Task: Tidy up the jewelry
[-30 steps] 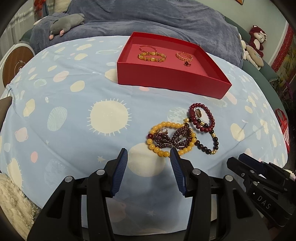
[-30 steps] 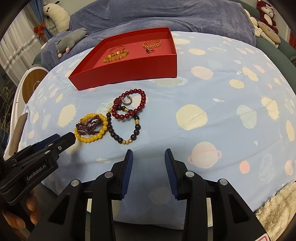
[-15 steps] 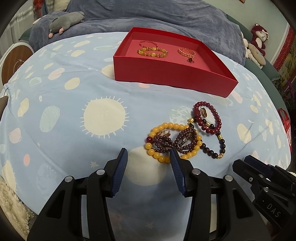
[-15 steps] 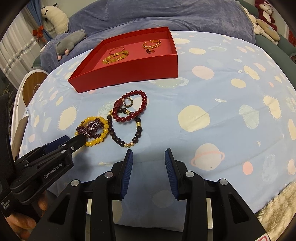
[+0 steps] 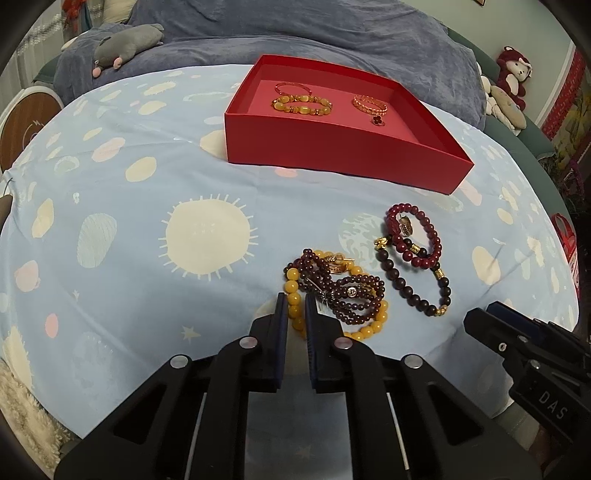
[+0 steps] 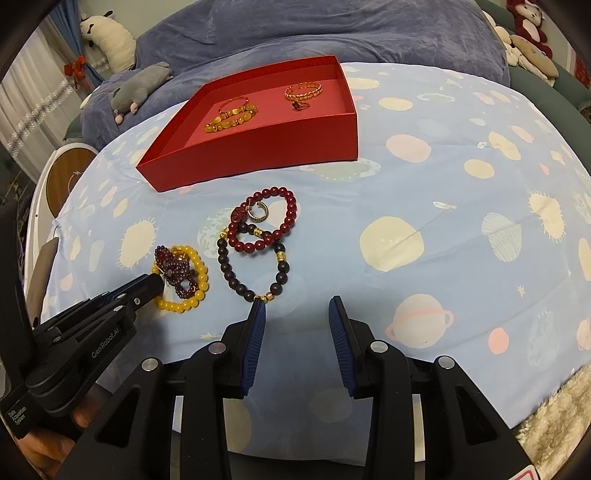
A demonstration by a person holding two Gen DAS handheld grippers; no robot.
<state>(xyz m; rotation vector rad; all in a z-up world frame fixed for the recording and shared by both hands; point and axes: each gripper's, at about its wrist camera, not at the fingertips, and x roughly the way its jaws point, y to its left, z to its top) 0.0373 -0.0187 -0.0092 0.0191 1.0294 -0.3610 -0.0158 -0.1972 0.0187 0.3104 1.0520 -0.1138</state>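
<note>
On the pale blue planet-print cloth lies a yellow bead bracelet (image 5: 373,326) with a dark purple multi-strand bracelet (image 5: 347,295) tangled over it. My left gripper (image 5: 294,299) is shut on the yellow bracelet's near-left beads, its tip (image 6: 155,282) at that pile. To the right lie a red bead bracelet (image 5: 428,236) around a gold ring (image 5: 405,225), overlapping a dark bead bracelet (image 5: 402,288). My right gripper (image 6: 297,306) stands open with nothing between its fingers, just in front of the dark bracelet (image 6: 229,273). The red box (image 5: 332,144) behind holds an amber bracelet (image 5: 301,104) and a gold bangle (image 5: 369,104).
A grey plush toy (image 5: 125,40) lies on the blue-grey blanket (image 5: 295,33) behind the box. More plush toys (image 5: 511,74) sit at the far right. A round wooden disc (image 5: 27,125) stands at the left edge, and fluffy cream fabric (image 6: 554,417) lies at the near corner.
My left gripper has come closer to the bracelet pile and its jaws have shut on the yellow bead bracelet. The right gripper has stayed in place, still open.
</note>
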